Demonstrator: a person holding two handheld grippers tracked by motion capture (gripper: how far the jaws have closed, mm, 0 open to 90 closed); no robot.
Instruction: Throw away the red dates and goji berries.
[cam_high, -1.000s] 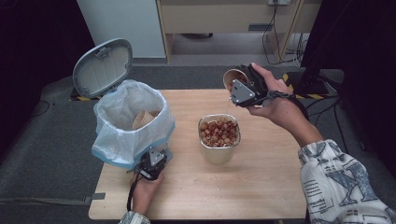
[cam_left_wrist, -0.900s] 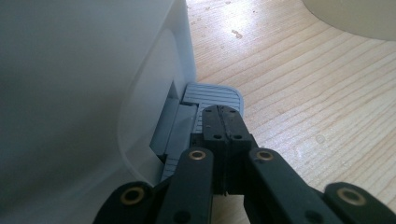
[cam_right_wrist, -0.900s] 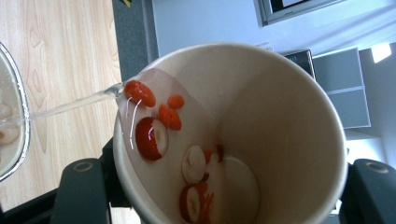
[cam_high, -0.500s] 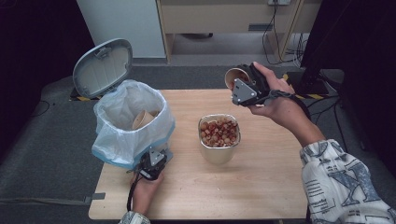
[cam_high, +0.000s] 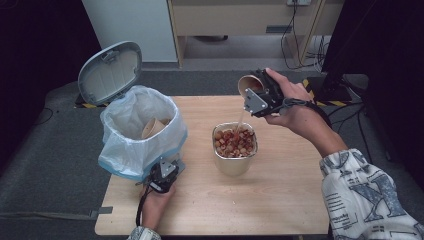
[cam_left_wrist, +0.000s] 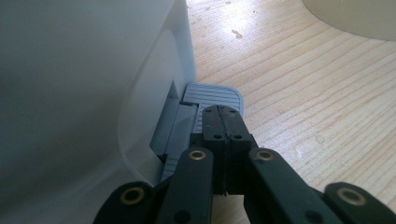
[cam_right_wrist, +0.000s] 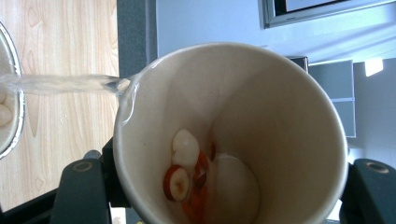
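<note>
- At the upper right of the high view, the right gripper pinches a paper cup, tipped with its mouth toward the lower left, its long axis nearly level.
- A thin stream of liquid runs into the metal bowl at centre, already heaped with bits.
- Some slices cling inside the cup, so the pouring looks part done.
- At lower left, the left gripper, jaws pressed together, rests on the bin pedal; the bin stands open, a used cup inside.
</note>
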